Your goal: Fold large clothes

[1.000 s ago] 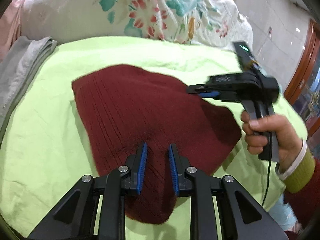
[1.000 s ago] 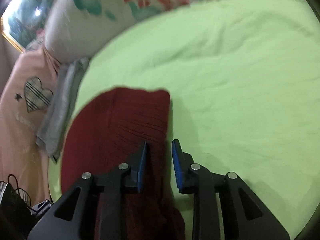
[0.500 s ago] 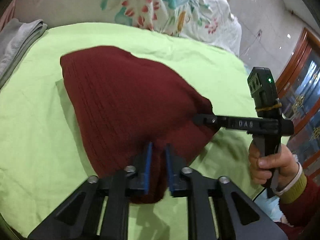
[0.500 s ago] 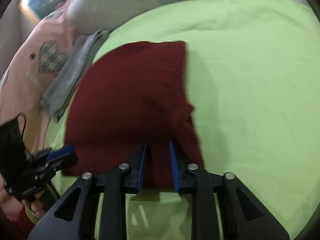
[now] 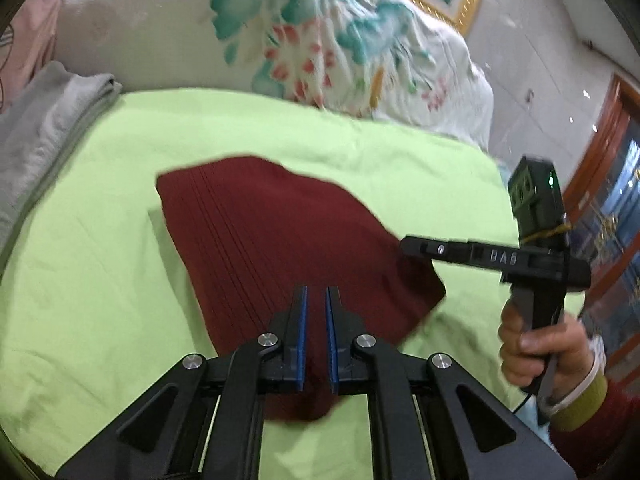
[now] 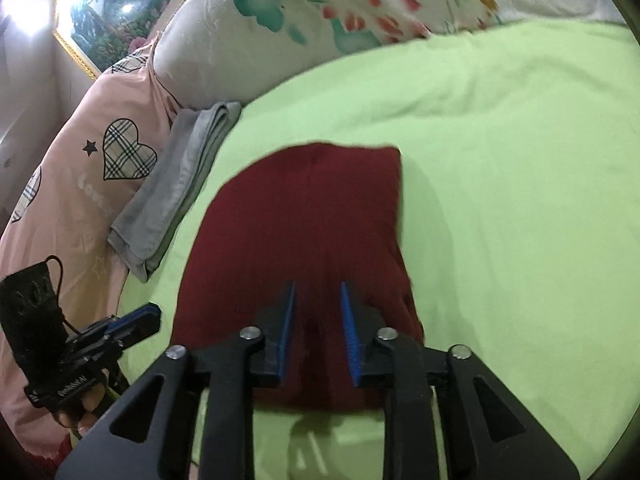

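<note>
A dark red knit garment [image 5: 280,232] lies folded on the green bed sheet [image 5: 100,260]. My left gripper [image 5: 316,292] is at its near edge with the jaws almost together and red fabric bunched between the blue pads. In the right wrist view, the left gripper [image 6: 152,314] sits at the left edge of the garment [image 6: 304,216]. My right gripper [image 6: 318,286] is over the garment's near right part. Its jaws are opening, with red cloth between them that the pads do not press. From the left wrist view, the right gripper [image 5: 408,244] reaches the garment's right edge, held by a hand [image 5: 540,344].
A folded grey cloth [image 6: 180,184] lies at the sheet's left edge, beside a pink quilt with checked hearts [image 6: 80,200]. A floral white quilt [image 5: 280,40] is piled along the far side. A wooden cabinet [image 5: 600,200] stands past the bed on the right. Bare green sheet [image 6: 500,200] stretches right of the garment.
Both grippers came to the garment's near edge and closed on it. The right jaws have since spread apart, the left stay closed. The garment's near edge is drawn in and bunched.
</note>
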`<action>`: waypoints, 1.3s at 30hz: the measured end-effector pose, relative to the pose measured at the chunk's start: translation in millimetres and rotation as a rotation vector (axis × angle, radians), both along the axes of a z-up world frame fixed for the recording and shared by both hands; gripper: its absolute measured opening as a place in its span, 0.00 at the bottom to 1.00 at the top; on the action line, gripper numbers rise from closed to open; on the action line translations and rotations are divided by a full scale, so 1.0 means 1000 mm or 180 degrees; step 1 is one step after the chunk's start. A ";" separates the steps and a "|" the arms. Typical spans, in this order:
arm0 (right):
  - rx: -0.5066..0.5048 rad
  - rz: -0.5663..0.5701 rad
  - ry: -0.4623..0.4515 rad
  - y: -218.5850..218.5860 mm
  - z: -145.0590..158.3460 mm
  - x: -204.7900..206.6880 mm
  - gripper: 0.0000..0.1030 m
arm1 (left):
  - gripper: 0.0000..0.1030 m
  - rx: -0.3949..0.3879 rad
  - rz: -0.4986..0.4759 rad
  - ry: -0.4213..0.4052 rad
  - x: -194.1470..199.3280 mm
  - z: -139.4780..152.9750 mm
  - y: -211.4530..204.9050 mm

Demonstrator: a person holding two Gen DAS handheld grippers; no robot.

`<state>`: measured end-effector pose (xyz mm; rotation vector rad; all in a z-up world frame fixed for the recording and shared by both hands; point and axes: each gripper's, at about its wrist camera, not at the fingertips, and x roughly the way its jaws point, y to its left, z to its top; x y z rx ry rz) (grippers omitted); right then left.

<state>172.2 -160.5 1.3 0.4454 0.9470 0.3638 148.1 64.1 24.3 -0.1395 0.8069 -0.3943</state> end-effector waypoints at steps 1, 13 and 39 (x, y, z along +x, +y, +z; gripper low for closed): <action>-0.0024 -0.0015 -0.0025 0.002 0.000 0.007 0.27 | 0.08 -0.0015 0.0079 0.0006 0.010 -0.001 0.003; -0.0267 0.0043 0.0200 0.013 -0.034 0.047 0.28 | 0.08 0.0178 0.0250 0.0404 0.042 -0.041 0.005; -0.0179 0.0101 0.0079 0.003 -0.018 -0.029 0.36 | 0.23 0.0440 0.0067 0.0308 -0.037 -0.041 -0.008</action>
